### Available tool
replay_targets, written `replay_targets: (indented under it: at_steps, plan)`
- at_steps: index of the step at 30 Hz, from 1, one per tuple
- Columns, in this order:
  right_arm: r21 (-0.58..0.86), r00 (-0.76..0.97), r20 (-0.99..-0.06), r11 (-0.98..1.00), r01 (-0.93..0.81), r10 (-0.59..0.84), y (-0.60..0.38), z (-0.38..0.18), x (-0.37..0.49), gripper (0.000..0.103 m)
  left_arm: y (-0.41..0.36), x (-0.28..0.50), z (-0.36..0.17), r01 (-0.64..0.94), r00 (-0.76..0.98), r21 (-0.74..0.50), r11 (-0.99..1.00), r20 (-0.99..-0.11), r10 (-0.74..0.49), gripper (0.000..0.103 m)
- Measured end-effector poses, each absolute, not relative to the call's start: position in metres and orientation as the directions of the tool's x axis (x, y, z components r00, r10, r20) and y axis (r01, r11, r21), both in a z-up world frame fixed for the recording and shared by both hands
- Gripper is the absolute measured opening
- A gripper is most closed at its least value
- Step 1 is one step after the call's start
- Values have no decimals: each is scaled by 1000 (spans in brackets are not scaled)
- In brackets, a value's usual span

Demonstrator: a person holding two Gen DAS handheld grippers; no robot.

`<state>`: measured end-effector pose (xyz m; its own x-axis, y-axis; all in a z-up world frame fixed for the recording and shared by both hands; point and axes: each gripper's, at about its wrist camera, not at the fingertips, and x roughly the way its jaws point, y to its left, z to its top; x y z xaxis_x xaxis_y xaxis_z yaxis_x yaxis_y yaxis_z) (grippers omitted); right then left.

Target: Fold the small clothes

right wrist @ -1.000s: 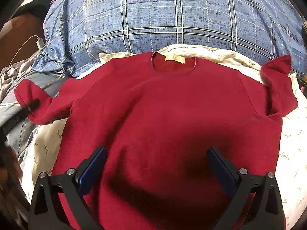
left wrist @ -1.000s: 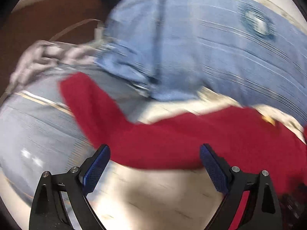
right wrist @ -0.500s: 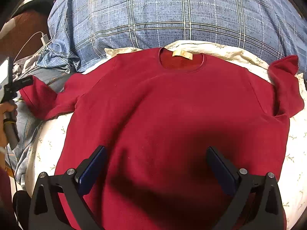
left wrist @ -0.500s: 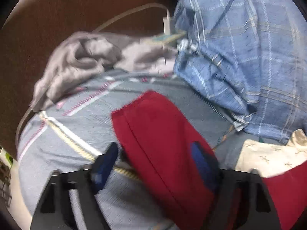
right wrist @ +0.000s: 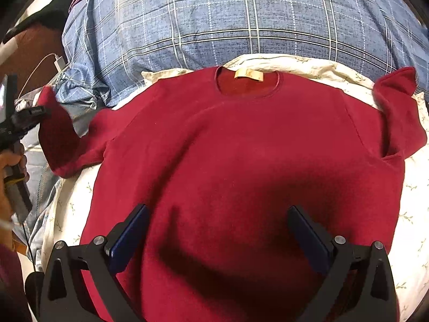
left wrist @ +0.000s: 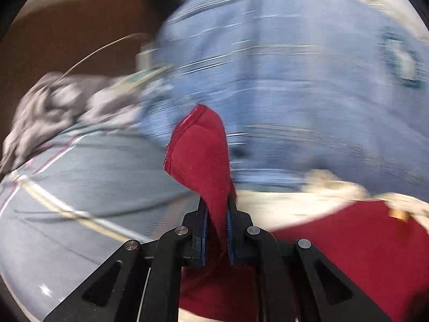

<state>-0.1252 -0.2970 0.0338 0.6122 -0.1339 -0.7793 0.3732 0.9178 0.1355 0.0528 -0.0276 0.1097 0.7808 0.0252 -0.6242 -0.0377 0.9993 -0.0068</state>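
Your left gripper (left wrist: 216,214) has its fingers clamped on the sleeve (left wrist: 199,150) of the red sweater (right wrist: 241,161), cuff standing up past the tips. The sweater lies flat, face up, on the cream sheet (right wrist: 316,65), collar toward the plaid quilt (right wrist: 241,13). Your right gripper (right wrist: 217,230) hovers above its lower body, fingers wide apart, holding nothing.

No readable text. Tan neck label (right wrist: 248,74) inside sweater (right wrist: 241,161) collar shows faint marks, too small to read.
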Motion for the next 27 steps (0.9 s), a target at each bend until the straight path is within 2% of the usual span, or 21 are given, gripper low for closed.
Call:
replay_targets:
  at_steps: [6, 9, 15, 18, 20, 22, 24, 26, 27]
  plan:
    - [171, 646, -748, 897, 408, -151, -324, 50, -142, 103, -137, 27, 131, 222, 764, -99, 970, -601, -236, 10]
    - [204, 662, -731, 875, 439, -162, -346, 55, -157, 102, -182, 17, 133, 314, 730, -132, 940, -599, -329, 10]
    - [237, 654, -731, 825, 513, -196, -384, 56, -180, 101, -245, 10, 98, 436, 602, -205, 876, -657, -454, 10]
    - [262, 650, -730, 792, 551, -211, -401, 58, -188, 101, -258, 12, 76, 488, 538, -212, 847, -690, -483, 15]
    - [263, 653, -724, 788, 557, -221, -408, 62, -190, 101, -254, 16, 73, 510, 526, -188, 839, -704, -477, 38]
    - [267, 667, -714, 797, 542, -214, -409, 66, -187, 101, -239, 16, 83, 503, 549, -166, 848, -696, -462, 54]
    - [253, 678, -704, 817, 518, -212, -406, 71, -179, 101, -210, 9, 99, 500, 572, -184, 846, -663, -483, 61]
    - [234, 687, -695, 837, 495, -213, -404, 73, -171, 101, -174, 2, 112, 466, 615, -162, 870, -646, -451, 76]
    - [222, 689, -693, 845, 486, -214, -404, 73, -166, 101, -156, -2, 115, 428, 646, -134, 894, -646, -406, 76]
